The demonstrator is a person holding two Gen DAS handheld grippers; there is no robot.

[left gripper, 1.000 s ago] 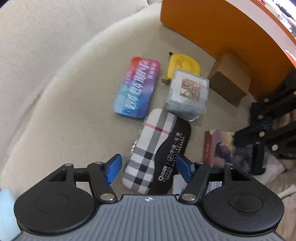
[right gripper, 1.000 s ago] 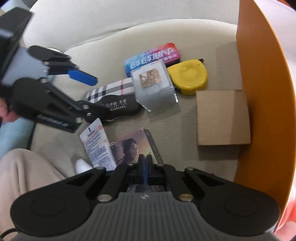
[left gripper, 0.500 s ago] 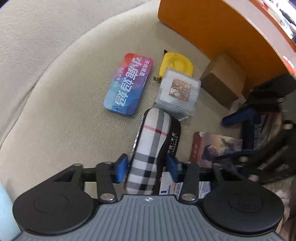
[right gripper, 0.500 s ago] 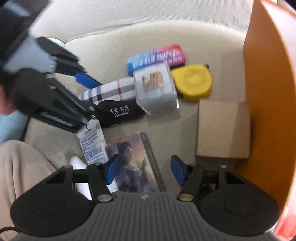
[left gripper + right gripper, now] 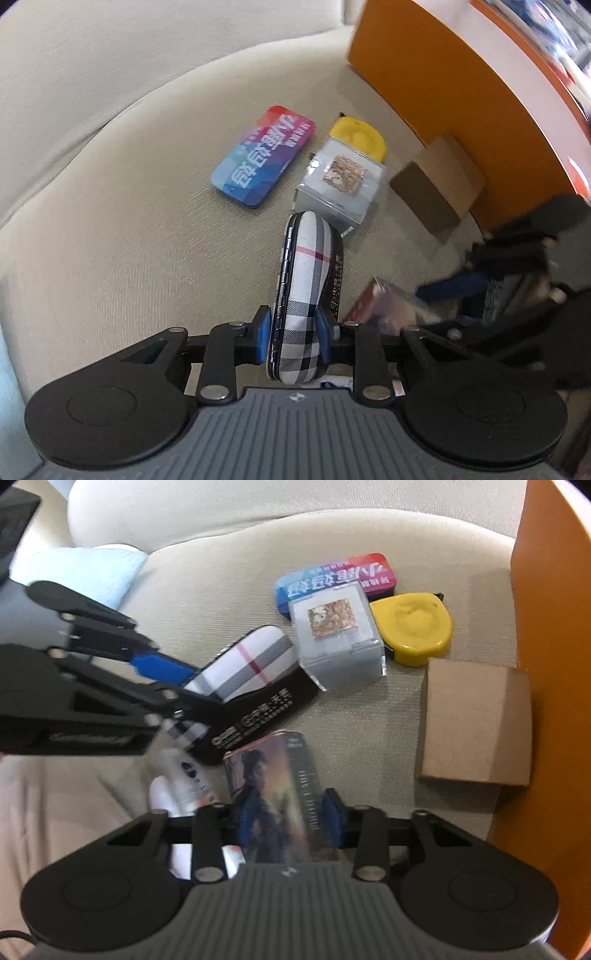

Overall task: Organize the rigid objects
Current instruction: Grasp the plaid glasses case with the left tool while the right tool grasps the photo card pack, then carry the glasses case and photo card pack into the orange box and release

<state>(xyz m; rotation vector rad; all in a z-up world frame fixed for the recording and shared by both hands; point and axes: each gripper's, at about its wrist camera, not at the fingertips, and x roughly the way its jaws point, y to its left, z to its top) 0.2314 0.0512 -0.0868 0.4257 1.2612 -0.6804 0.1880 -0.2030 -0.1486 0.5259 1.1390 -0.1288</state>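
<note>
My left tool (image 5: 292, 329) had just clamped onto the plaid case (image 5: 305, 291), tipped on edge on the sofa cushion (image 5: 129, 240); my right tool (image 5: 286, 821) now pinched the picture box (image 5: 275, 797), both ready for lifting.

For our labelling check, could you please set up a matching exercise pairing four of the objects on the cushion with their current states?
Things:
1. plaid glasses case
2. picture box
3. yellow tape measure
4. cardboard box

States:
A. lying against the orange wall
B. held in the left gripper
C. beside the clear cube
D. between the right gripper fingers

Pairs: 1-B, 2-D, 3-C, 4-A
</note>
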